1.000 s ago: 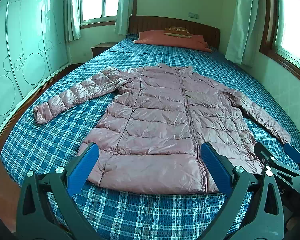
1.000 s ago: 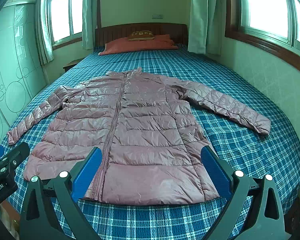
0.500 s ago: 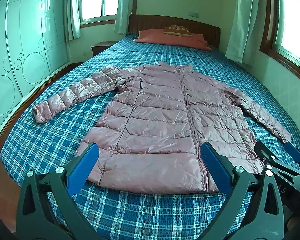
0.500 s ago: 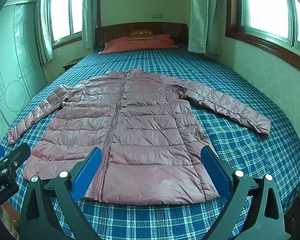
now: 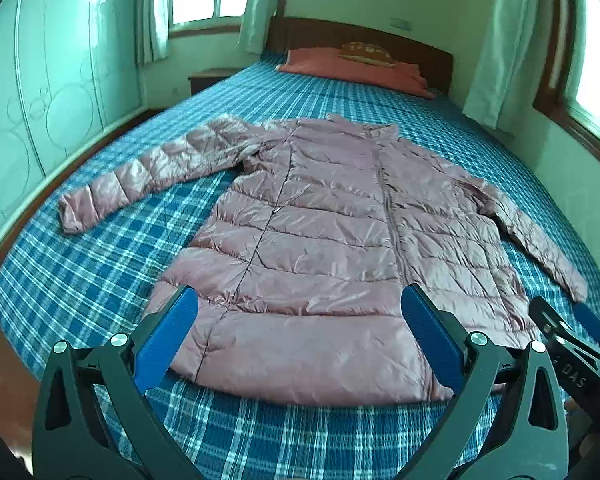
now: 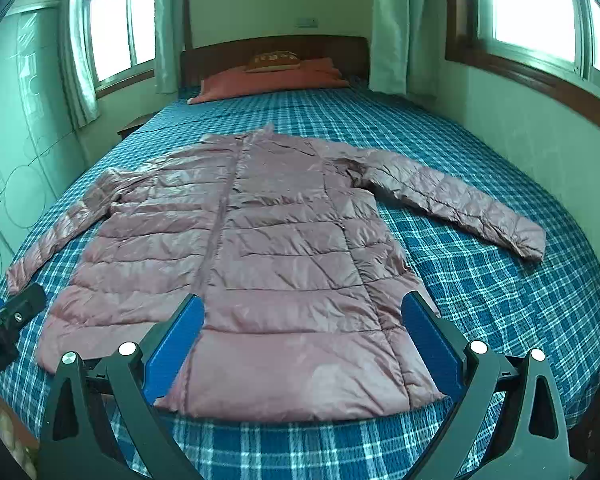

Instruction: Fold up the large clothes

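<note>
the pink puffer jacket (image 5: 324, 248) lay flat and zipped, front up, across the foot half of the plaid bed (image 5: 80, 264), collar toward the red pillow (image 5: 352, 70), hem at the near edge, nothing folded yet. left of the jacket body, its left sleeve (image 5: 148, 176) stretched out toward the bed's wardrobe side. the left gripper (image 5: 300, 344) hung over the hem with its blue pads wide apart, holding nothing. the right gripper (image 6: 304, 344) hovered over the hem's other half, equally spread and empty. right of the body, the right sleeve (image 6: 456, 200) angled toward the window wall. i judged the shiny shell slippery: a shallow pinch could slide off, and the puffy quilting might spring a fold back open. a sleeve dragged carelessly could pull the whole jacket askew.
</note>
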`<action>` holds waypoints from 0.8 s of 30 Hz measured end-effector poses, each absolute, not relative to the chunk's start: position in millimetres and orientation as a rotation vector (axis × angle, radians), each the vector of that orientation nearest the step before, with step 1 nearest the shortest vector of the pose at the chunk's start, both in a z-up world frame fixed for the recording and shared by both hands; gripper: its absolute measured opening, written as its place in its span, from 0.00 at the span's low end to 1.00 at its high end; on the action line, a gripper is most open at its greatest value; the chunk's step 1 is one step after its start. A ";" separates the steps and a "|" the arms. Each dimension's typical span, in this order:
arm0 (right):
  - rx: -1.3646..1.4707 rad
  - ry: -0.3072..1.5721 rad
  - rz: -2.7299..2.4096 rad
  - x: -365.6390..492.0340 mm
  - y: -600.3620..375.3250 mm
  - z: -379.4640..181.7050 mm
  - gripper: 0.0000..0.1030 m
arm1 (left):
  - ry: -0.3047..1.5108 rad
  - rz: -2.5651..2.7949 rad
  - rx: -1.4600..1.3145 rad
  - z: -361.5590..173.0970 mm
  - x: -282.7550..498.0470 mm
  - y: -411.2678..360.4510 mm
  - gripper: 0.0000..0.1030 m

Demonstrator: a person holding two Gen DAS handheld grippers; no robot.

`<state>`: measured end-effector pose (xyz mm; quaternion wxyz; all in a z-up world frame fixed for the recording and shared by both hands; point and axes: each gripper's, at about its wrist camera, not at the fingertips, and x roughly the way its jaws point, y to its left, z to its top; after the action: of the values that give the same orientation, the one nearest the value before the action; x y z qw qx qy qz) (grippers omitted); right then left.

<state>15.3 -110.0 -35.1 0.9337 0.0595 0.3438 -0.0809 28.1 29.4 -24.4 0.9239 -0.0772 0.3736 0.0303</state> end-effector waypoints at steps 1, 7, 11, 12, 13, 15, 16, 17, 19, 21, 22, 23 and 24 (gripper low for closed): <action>0.129 0.708 -0.170 18.8 -114.2 -37.5 0.95 | 0.788 0.058 -0.182 -29.2 35.0 34.4 0.98; 0.231 0.743 -0.212 51.0 -161.9 -60.4 0.95 | 0.914 0.093 -0.298 -68.0 83.0 70.6 0.98; 0.306 0.754 -0.260 71.3 -204.0 -79.7 0.95 | 0.951 0.183 -0.331 -85.2 109.6 97.8 0.69; 0.359 0.751 -0.286 77.3 -225.3 -87.0 0.95 | 0.960 0.208 -0.343 -89.1 115.3 104.1 0.67; 0.382 0.754 -0.293 79.8 -233.2 -89.3 0.95 | 0.964 0.221 -0.368 -93.2 121.8 112.6 0.67; 0.454 0.736 -0.331 84.2 -263.4 -96.1 0.90 | 0.958 0.248 -0.388 -98.1 133.1 125.5 0.67; 0.483 0.725 -0.362 85.9 -280.8 -99.7 0.71 | 0.950 0.275 -0.390 -99.5 137.5 131.2 0.67; 0.518 0.733 -0.396 88.3 -298.5 -104.9 0.62 | 0.944 0.299 -0.401 -101.3 142.1 137.8 0.67; 0.616 0.709 -0.403 86.9 -326.3 -112.7 0.55 | 0.945 0.327 -0.436 -105.2 147.3 147.9 0.67; 0.743 0.664 -0.420 82.3 -360.2 -123.7 0.56 | 0.947 0.364 -0.477 -110.9 152.5 158.0 0.68; 0.785 0.645 -0.432 80.0 -372.2 -128.2 0.57 | 0.944 0.387 -0.497 -113.5 153.5 163.0 0.69; 0.826 0.627 -0.441 78.1 -383.1 -132.8 0.58 | 0.939 0.412 -0.512 -115.3 153.2 166.9 0.70; 0.872 0.605 -0.453 75.2 -396.1 -139.1 0.60 | 0.936 0.432 -0.523 -116.1 153.3 169.4 0.71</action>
<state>75.2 -396.1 -139.1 0.8380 0.4123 0.2860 -0.2142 153.3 169.4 -116.1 0.8376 -0.2470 0.4422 0.2044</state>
